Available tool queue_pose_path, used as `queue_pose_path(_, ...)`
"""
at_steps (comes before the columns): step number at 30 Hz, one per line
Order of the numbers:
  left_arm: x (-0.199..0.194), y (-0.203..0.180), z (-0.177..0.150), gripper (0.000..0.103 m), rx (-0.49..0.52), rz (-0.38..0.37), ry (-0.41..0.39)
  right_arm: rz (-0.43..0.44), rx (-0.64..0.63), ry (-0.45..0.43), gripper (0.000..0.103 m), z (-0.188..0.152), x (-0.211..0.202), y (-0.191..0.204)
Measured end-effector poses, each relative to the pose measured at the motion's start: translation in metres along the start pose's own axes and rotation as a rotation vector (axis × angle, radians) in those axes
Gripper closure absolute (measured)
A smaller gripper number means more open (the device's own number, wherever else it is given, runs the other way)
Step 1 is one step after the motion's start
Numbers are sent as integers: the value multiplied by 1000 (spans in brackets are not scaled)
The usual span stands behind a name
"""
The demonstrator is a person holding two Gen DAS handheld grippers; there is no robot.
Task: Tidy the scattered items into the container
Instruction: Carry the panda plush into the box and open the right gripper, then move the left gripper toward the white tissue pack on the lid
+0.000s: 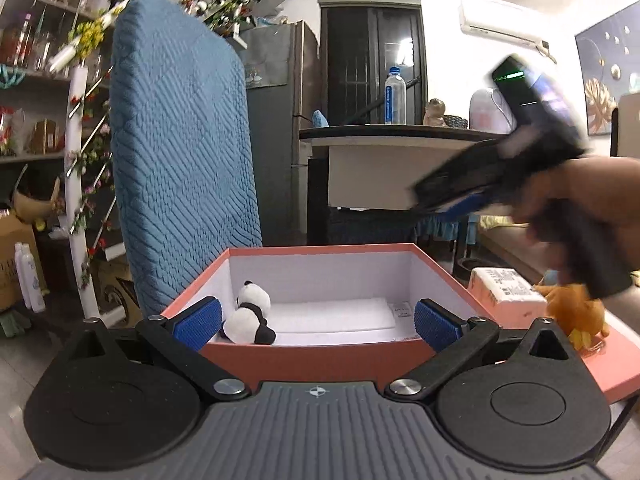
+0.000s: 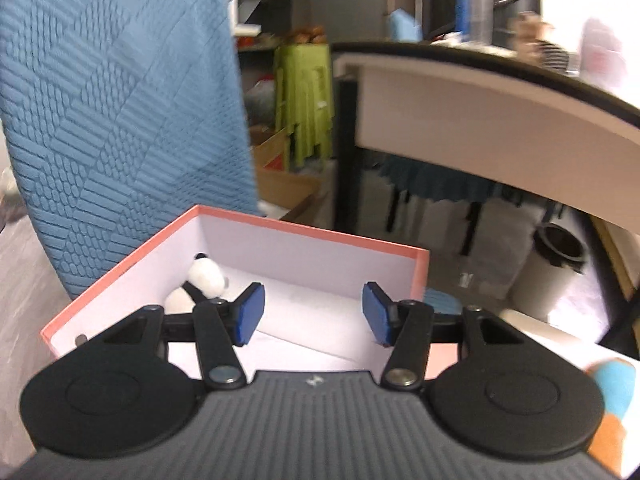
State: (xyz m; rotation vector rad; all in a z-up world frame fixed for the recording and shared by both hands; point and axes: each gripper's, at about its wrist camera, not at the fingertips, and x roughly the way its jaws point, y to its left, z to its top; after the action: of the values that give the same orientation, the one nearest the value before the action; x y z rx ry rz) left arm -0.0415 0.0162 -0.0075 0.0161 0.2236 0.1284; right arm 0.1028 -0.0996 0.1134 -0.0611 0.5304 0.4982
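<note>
A pink box point(image 1: 316, 356) with a white inside stands in front of me, and a small panda plush point(image 1: 250, 314) lies in its left corner. My left gripper point(image 1: 318, 322) is open at the box's near wall, with nothing between its blue pads. In the right wrist view the same box point(image 2: 120, 276) and panda point(image 2: 202, 280) show below my right gripper point(image 2: 312, 314), which hangs open and empty over the box's inside. The right gripper's body point(image 1: 532, 152), held by a hand point(image 1: 592, 196), is blurred at the upper right of the left wrist view.
An orange plush point(image 1: 576, 314) and a white labelled packet point(image 1: 508, 294) lie on the pink lid point(image 1: 616, 368) right of the box. A blue quilted chair back point(image 1: 180, 148) rises behind the box. A counter point(image 1: 400, 136) with a water bottle point(image 1: 395, 96) stands further back.
</note>
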Motion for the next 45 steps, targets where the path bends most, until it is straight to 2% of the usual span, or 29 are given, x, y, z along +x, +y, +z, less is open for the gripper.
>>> queue_pose_path(4, 2, -10, -1, 0, 22, -13, 6, -41, 65, -53, 44, -36, -43, -26)
queue_pose_path(11, 7, -27, -1, 0, 28, -65, 30, -85, 138, -145, 38, -97, -89, -49)
queue_pose_path(19, 16, -41, 0, 0, 12, -114, 54, -111, 221, -205, 28, -160, -129, -60)
queue_pose_path(24, 21, -47, -2, 0, 17, -138, 56, -166, 290, -239, 24, -197, -147, -60)
queue_pose_path(26, 24, -51, -3, 0, 25, -133, 55, -187, 272, -266, 15, -201, -152, -55)
queue_pose_path(27, 26, -53, -3, 0, 30, -129, 58, -205, 247, -280, 5, -202, -154, -51)
queue_pose_path(30, 29, -58, -5, 0, 36, -127, 70, -235, 186, -295, 4, -202, -155, -45)
queue_pose_path(33, 29, -61, -5, 0, 32, -126, 76, -209, 213, -268, 4, -203, -151, -50)
queue_pose_path(34, 29, -62, -6, 0, 33, -124, 78, -215, 215, -263, 0, -203, -150, -51)
queue_pose_path(38, 27, -64, -6, 0, 37, -123, 78, -282, 204, -262, 0, -203, -150, -50)
queue_pose_path(45, 26, -65, -6, 0, 33, -123, 81, -310, 220, -269, 0, -207, -157, -54)
